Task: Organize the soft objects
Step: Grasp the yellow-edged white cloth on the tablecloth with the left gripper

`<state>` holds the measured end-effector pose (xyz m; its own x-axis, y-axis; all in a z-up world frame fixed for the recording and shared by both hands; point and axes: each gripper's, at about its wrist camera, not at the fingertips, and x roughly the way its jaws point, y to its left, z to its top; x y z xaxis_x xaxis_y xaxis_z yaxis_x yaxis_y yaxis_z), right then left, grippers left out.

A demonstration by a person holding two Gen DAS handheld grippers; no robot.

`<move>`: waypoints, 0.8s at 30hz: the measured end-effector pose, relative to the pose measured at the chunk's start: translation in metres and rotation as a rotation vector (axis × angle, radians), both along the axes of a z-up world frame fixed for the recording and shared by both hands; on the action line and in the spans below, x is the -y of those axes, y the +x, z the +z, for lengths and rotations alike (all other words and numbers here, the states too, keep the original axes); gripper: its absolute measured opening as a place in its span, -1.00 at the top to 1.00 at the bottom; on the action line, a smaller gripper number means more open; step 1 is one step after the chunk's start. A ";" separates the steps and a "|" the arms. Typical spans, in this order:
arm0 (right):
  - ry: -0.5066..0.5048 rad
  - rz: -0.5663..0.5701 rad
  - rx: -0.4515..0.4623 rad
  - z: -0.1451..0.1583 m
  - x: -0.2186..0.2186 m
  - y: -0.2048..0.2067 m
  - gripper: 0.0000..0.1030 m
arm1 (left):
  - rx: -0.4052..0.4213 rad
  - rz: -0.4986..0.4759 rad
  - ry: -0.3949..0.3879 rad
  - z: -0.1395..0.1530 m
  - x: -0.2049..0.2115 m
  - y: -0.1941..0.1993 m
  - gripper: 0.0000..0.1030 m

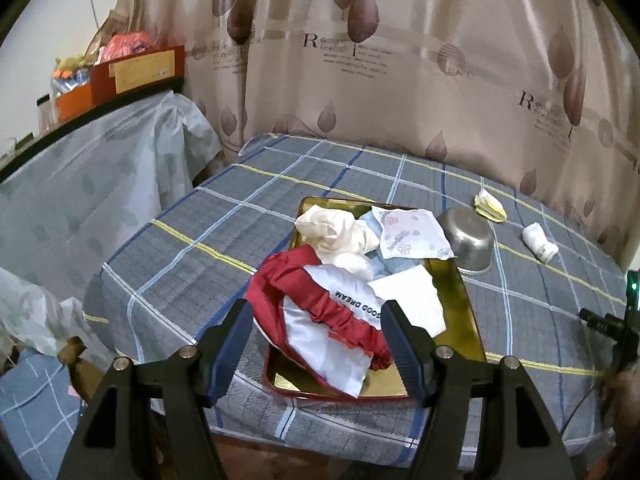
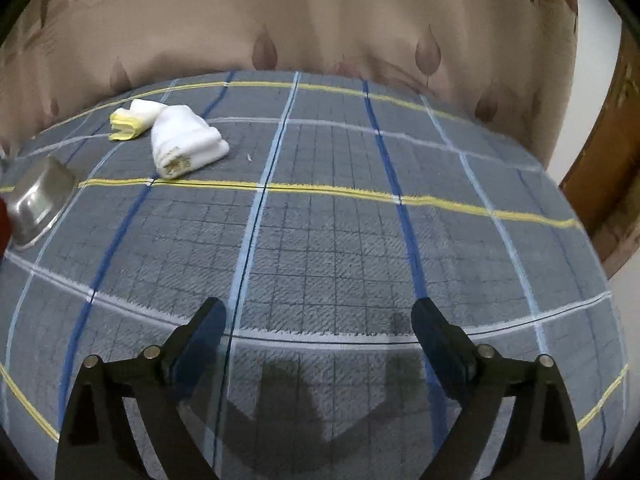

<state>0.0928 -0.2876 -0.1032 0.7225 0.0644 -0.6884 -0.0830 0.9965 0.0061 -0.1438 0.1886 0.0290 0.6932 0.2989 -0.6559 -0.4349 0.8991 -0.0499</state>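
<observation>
Soft stuff is mostly piled in the gold tray (image 1: pixel 460 312) with the red rim, which sits on the plaid bedcover (image 1: pixel 192 248), so I'll use the tray as the reference. Left gripper (image 1: pixel 316 344) hovers right over the tray's near end, jaws spread wide with nothing between them. Nearest in the tray is a red-and-white satin piece (image 1: pixel 320 320) printed "GOOD DREAM", hanging a bit over the near-left rim. Just behind it lies a plain white cloth (image 1: pixel 412 300), then a crumpled cream cloth (image 1: pixel 340 236) and a floral hanky (image 1: pixel 412 232) draped over the far-right rim, with something light blue tucked underneath. Touching or nearly touching the tray's right side is an upside-down steel bowl (image 1: pixel 468 240). Further right of that, well apart from the tray, there's a rolled white towel (image 2: pixel 188 144), and just behind it a yellow-edged cloth (image 2: pixel 128 122), still out on the bedcover. Right gripper (image 2: pixel 320 320) is off to the tray's right, jaws also wide open and empty over bare bedcover. Curtain (image 1: pixel 400 60) hangs behind everything.
</observation>
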 end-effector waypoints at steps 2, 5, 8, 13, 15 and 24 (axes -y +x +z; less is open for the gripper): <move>0.015 0.000 -0.029 -0.003 0.003 0.005 -0.83 | -0.006 -0.006 0.024 0.002 0.006 0.000 -0.32; 0.071 -0.021 -0.059 -0.005 0.009 0.011 -0.94 | -0.012 -0.014 0.045 0.004 0.013 0.001 -0.32; 0.067 -0.027 -0.071 -0.007 0.008 0.016 -0.97 | -0.023 -0.020 0.053 0.005 0.019 0.004 -0.32; 0.065 -0.028 -0.065 -0.005 0.008 0.013 -0.98 | -0.033 -0.045 0.063 0.007 0.036 0.011 -0.32; 0.063 -0.027 -0.063 -0.005 0.008 0.011 -0.98 | -0.033 -0.068 0.071 0.009 0.047 0.017 -0.32; 0.071 -0.007 -0.047 -0.004 0.008 0.010 -0.98 | -0.050 -0.177 0.088 0.015 0.097 0.055 -0.32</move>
